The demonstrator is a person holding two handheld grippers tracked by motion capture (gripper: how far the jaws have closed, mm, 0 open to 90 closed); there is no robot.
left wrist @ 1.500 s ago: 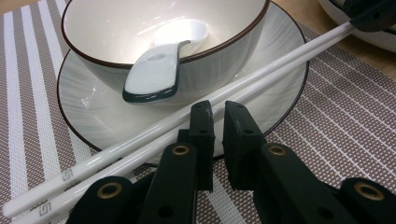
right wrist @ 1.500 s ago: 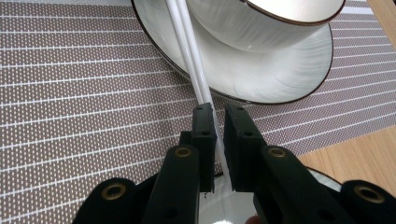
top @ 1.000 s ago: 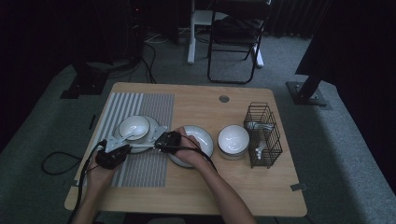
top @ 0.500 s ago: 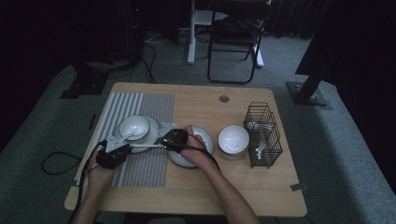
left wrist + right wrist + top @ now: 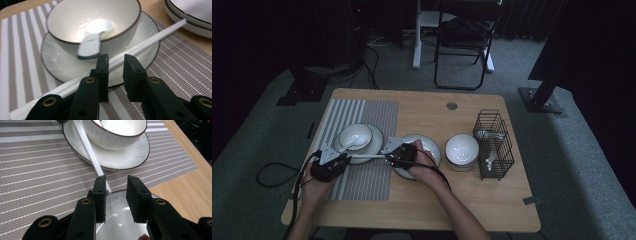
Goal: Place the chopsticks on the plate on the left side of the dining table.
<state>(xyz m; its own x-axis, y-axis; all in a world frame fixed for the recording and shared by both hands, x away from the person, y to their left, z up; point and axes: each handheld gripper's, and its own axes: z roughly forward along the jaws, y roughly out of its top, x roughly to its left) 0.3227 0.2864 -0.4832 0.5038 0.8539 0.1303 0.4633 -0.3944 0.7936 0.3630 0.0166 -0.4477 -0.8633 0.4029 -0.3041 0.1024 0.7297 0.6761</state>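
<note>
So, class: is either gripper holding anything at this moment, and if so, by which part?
Nothing is held. The left gripper has just been opening, its jaws straddling the chopsticks without pinching. The right gripper has also been opening, nothing between its jaws.

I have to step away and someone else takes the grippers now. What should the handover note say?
Left gripper: jaws just opened, chopsticks behind them, not pressed.
Right gripper: jaws just opened, nothing between them, above a plate.
Chopsticks lie across the front rim of the saucer on the striped mat. Bowl sits on the saucer, spoon inside.
Done: chopsticks laid down.
Left: probably pull both grippers back.
</note>
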